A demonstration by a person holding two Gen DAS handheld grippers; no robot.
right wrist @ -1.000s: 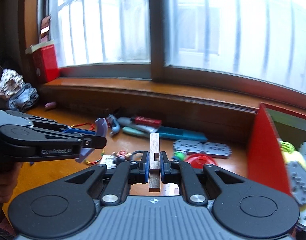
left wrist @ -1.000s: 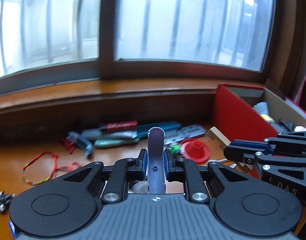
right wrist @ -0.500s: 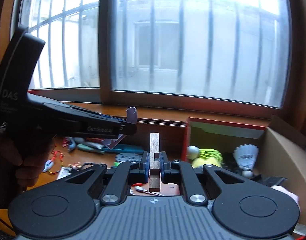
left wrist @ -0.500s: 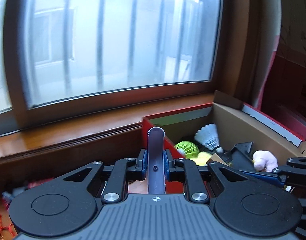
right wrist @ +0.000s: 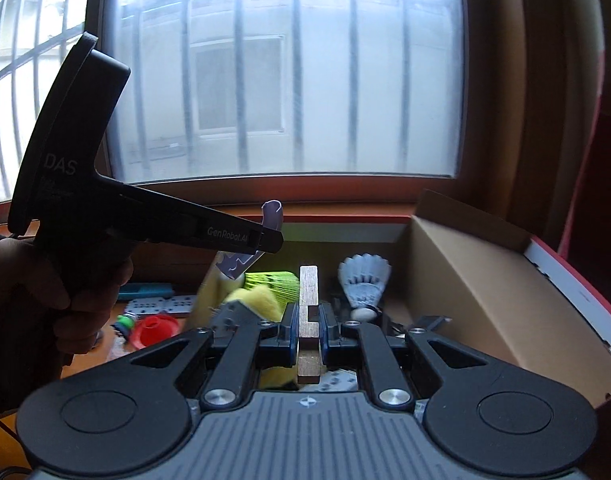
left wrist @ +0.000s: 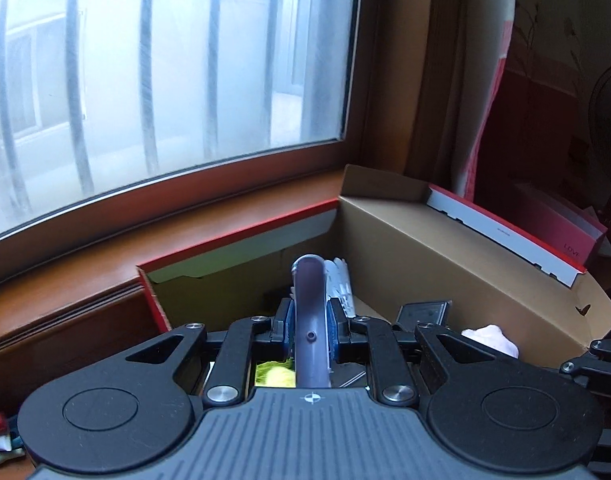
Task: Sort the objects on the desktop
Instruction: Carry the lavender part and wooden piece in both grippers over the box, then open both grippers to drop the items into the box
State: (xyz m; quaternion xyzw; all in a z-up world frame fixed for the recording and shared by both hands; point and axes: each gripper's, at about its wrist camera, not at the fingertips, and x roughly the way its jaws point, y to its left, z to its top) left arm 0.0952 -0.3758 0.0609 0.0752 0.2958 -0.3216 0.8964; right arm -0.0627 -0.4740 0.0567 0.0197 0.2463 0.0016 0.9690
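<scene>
Box (right wrist: 457,280): open-topped cardboard, red outside, set under the window sill (left wrist: 105,248), its far and right walls standing high above the contents. Inside lie two shuttlecocks, one white (right wrist: 363,276), one yellow-green (right wrist: 271,282). Left gripper (left wrist: 310,320), above the box's near-left edge, pinches one curved purple strip (left wrist: 310,300). Right gripper (right wrist: 308,320), over the box interior, pinches one wooden block (right wrist: 308,308). On the desk left of the box sits a red cap (right wrist: 155,330).

A barred window (left wrist: 165,80) filled the upper frame above a wooden sill (left wrist: 105,248). A red curtain (left wrist: 485,100) hung at right.
</scene>
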